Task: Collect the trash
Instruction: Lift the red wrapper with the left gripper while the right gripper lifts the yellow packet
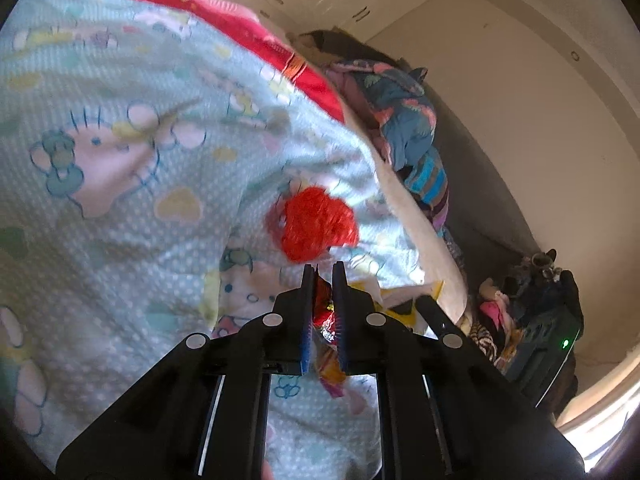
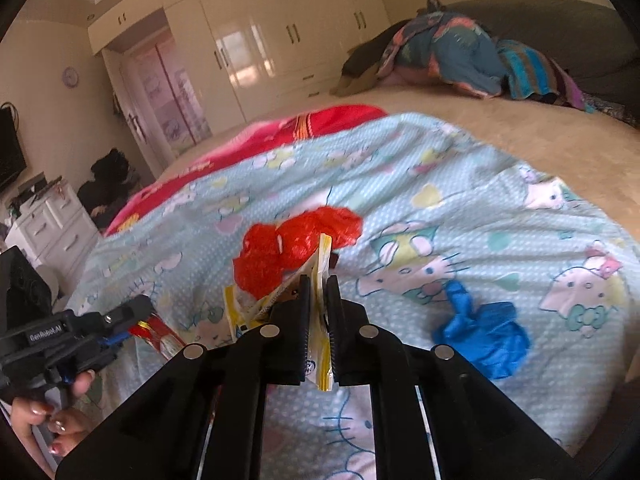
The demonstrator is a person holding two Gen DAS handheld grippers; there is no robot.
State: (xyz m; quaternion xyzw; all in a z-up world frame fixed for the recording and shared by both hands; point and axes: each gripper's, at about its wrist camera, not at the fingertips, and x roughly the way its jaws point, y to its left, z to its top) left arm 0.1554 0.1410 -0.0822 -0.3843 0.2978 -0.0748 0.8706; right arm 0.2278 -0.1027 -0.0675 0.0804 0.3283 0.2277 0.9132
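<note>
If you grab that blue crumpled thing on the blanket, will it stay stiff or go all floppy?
Probably floppy: the blue crumpled thing lies in soft, wrinkled folds on the blanket. It likely weighs little, since it looks thin and barely dents the bedding. It shouldn't roll, having no round shape.

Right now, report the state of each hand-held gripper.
Left hand-held gripper: closed on a red snack wrapper.
Right hand-held gripper: closed on a yellow wrapper.

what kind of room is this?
Almost certainly a bedroom: a wide bed under a cartoon-print blanket, glossy built-in wardrobes along the far wall, and a white dresser to the left.
</note>
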